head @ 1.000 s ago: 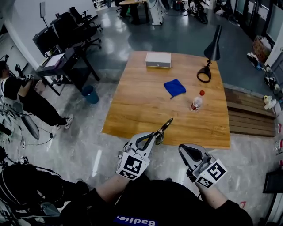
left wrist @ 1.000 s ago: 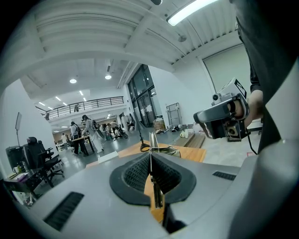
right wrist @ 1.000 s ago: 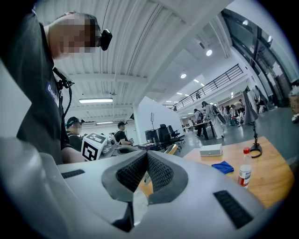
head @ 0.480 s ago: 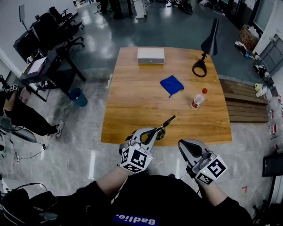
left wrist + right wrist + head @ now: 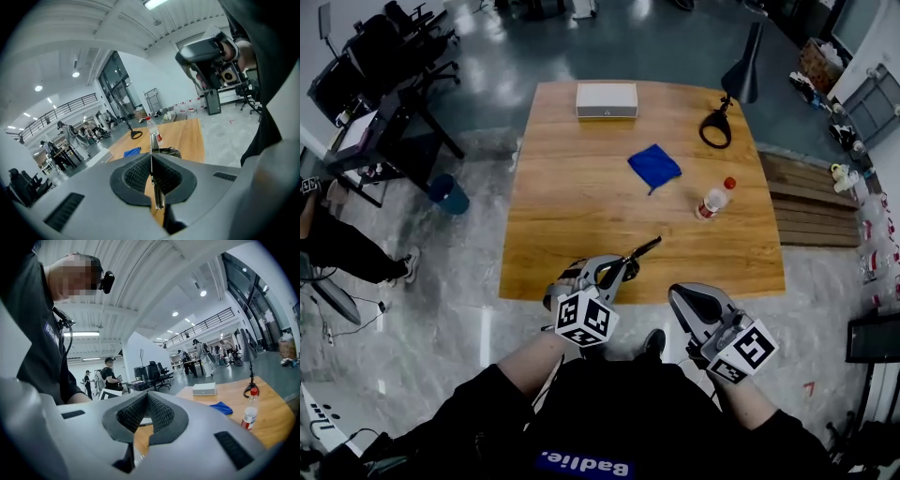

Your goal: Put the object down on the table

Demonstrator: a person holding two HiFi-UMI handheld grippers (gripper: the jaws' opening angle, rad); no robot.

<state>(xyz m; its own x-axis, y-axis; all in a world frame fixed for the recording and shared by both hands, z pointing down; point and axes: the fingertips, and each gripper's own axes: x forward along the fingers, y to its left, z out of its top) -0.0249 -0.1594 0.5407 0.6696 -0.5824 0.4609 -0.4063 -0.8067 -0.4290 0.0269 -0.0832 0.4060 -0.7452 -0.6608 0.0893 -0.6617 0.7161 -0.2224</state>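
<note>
The left hand-held gripper is clamped on a thin metal tool. In the left gripper view its pads press flat against the blade of the tool, which runs up between them and out past the tips of the left hand-held gripper. In the head view the tool sticks out toward 2 o'clock and is held in the air over the near edge of the desk, at about 6 o'clock on the desktop.

The right hand-held gripper sits just beside the left one, off the near edge at about 5 o'clock. In the right gripper view the jaws of the right hand-held gripper are together with nothing between them.

On the desk:
- A white box lies at the far edge, at 12 o'clock.
- A black lamp stands at about 1 o'clock.
- A blue cloth lies a little beyond the middle.
- A clear bottle with a red cap lies tilted at about 3 o'clock, near the cloth but apart from it.

A blue bin stands on the floor off the desk's left side, at 9 o'clock.
</note>
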